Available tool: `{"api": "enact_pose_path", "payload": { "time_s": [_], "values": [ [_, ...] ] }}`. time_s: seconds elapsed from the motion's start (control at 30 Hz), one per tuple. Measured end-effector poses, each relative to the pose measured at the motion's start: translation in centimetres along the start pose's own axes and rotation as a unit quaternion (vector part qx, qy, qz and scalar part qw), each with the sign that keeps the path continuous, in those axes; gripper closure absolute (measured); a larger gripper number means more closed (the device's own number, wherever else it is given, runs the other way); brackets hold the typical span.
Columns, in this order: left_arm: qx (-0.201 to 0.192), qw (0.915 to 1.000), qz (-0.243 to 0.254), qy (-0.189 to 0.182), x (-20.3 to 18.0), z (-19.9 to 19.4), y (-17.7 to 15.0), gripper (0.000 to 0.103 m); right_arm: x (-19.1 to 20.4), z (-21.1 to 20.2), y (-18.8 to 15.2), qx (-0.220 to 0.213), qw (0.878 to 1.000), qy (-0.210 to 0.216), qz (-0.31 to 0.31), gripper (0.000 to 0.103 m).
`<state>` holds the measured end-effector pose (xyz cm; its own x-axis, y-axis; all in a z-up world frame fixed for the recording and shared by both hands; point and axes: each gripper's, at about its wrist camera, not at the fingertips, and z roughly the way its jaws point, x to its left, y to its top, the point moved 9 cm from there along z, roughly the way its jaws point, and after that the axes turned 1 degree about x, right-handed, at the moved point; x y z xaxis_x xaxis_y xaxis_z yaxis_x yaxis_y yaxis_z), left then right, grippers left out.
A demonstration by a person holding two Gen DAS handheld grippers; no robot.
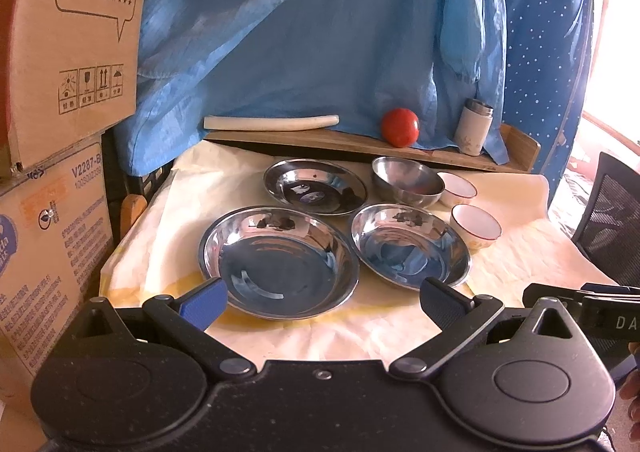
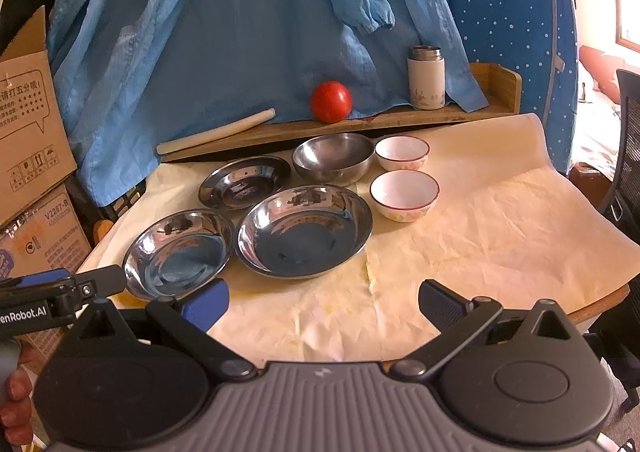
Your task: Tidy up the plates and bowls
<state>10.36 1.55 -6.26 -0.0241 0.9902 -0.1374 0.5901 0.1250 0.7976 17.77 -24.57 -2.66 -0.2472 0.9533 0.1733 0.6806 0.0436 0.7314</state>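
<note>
Plates and bowls are all sitting loose on the counter [image 2: 500, 220], which has crinkly cream paper spread over it. Biggest stuff first: blue cloth [image 2: 248, 32] hangs across the whole back, and cardboard boxes [image 1: 60, 52] are stacked off to the left. Along the back edge there's a wooden shelf board [image 2: 400, 118] with a pale rolling pin [image 2: 216, 132], a red tomato [image 2: 331, 101] and a white thermos [image 2: 426, 78] on it. On the paper there are three shiny steel plates: the near-left plate [image 1: 280, 264] is right in front of the left gripper [image 1: 324, 302], the near-right plate [image 1: 410, 246] is just beside it with rims about touching, and the back plate [image 1: 316, 186] sits behind them. To the right of the back plate is a steel bowl [image 1: 407, 181], upright, with a small white bowl [image 1: 457, 189] with a red rim touching or nearly touching its right side, and a second white bowl [image 1: 476, 227] just in front of that one, beside the near-right plate. Left gripper's fingers are spread wide and empty, blue-padded tip hovering at the near rim of the near-left plate, can't tell if it touches. Right gripper [image 2: 324, 302] is also spread wide with nothing in it, over bare paper near the counter's front, well apart from the dishes. Nothing is stacked so far.
</note>
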Motion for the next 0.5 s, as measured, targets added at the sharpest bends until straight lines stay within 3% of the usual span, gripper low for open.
{"api": "enact_pose_path", "payload": {
  "time_s": [0.33, 0.5],
  "values": [
    [0.013, 0.9999, -0.004, 0.002, 0.4, 0.7, -0.2, 0.001, 0.2, 0.6, -0.3, 0.012, 1.000, -0.001, 0.002, 0.000],
    [0.033, 0.9989, -0.032, 0.006, 1.6, 1.6, -0.5, 0.001, 0.3, 1.2, -0.2, 0.022, 1.000, 0.001, 0.001, 0.000]
  ]
}}
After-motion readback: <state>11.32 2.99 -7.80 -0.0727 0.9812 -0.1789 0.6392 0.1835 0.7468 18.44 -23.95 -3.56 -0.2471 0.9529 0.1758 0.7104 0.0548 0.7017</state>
